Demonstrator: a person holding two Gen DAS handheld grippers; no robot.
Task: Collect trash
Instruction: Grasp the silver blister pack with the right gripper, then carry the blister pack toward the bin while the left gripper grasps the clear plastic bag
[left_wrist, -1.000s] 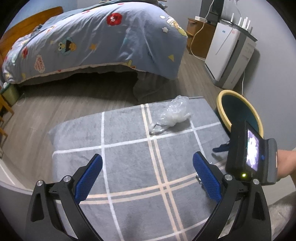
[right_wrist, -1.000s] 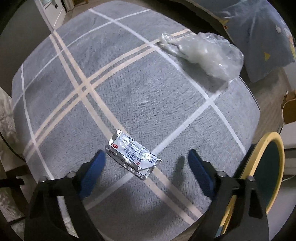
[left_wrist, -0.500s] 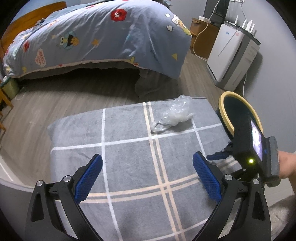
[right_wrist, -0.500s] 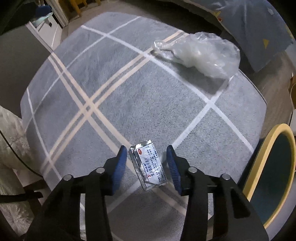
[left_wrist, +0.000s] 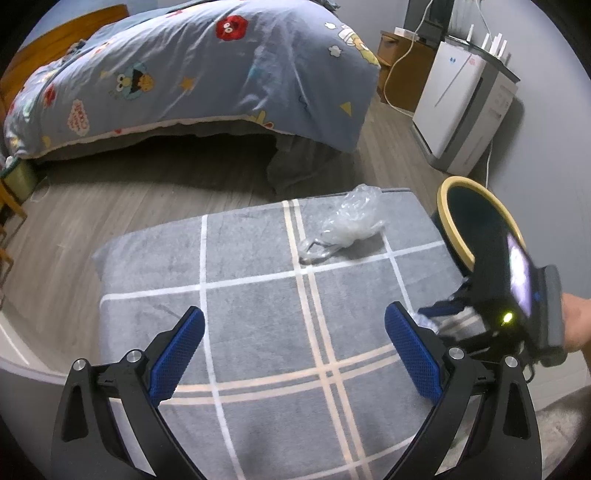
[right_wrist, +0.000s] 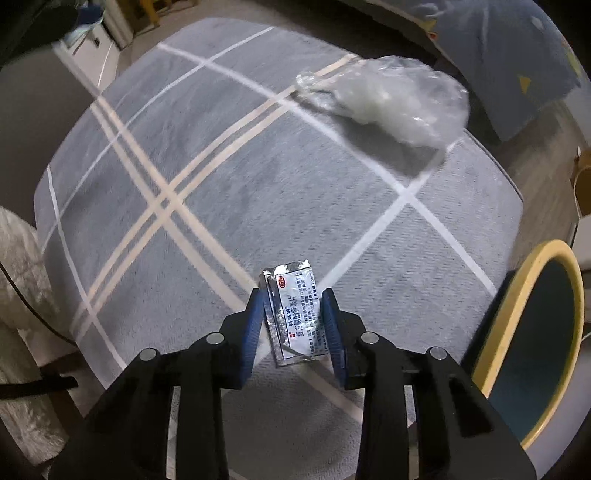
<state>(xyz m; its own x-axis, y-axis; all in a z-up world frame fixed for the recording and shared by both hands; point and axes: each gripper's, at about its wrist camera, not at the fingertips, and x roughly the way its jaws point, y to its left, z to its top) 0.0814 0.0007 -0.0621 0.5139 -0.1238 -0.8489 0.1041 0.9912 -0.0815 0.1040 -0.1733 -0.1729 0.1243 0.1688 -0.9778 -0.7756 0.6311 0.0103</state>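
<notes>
A silver foil medicine packet (right_wrist: 295, 317) with printed text sits between the blue pads of my right gripper (right_wrist: 291, 295). Its jaws are closing, and both pads touch the packet's side edges just above the grey plaid cloth (right_wrist: 221, 184). A crumpled clear plastic bag (right_wrist: 395, 99) lies at the cloth's far edge, also seen in the left wrist view as the plastic bag (left_wrist: 351, 221). My left gripper (left_wrist: 294, 312) hangs open over the cloth (left_wrist: 258, 314), holding nothing. The right gripper's body (left_wrist: 509, 295) shows at that view's right edge, held by a hand.
A round bin with a yellow rim (left_wrist: 458, 181) stands on the floor beside the cloth, its rim (right_wrist: 552, 246) just right of my right gripper. A bed with a blue cartoon duvet (left_wrist: 203, 74), a white appliance (left_wrist: 461, 110) and a wooden nightstand (left_wrist: 402, 74) lie beyond.
My right gripper's jaws have narrowed from wide open onto the foil packet, which has turned from lying crosswise to lying lengthwise between the pads. The left gripper has stayed put.
</notes>
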